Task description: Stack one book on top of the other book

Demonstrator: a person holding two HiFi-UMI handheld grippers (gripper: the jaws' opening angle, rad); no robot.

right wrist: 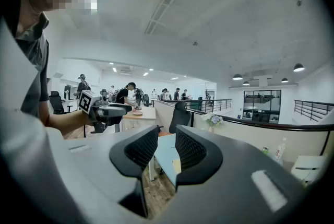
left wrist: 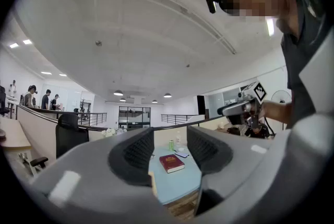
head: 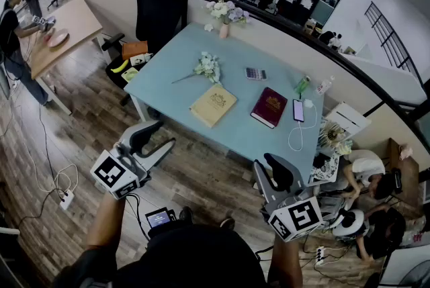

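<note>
On the blue table (head: pixel 168 72) the tan book (head: pixel 213 105) and red book (head: pixel 269 107) lie apart; left gripper (head: pixel 163 137) and right gripper (head: pixel 265 168) both open, empty. Approach 1 book edge-on.

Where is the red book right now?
In the head view the red book lies on the blue table, right of the tan book and just left of the phone.

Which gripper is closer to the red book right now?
Right. The right gripper hovers short of the table edge, directly before the red book; the left gripper hangs farther left, nearer the tan book.
</note>
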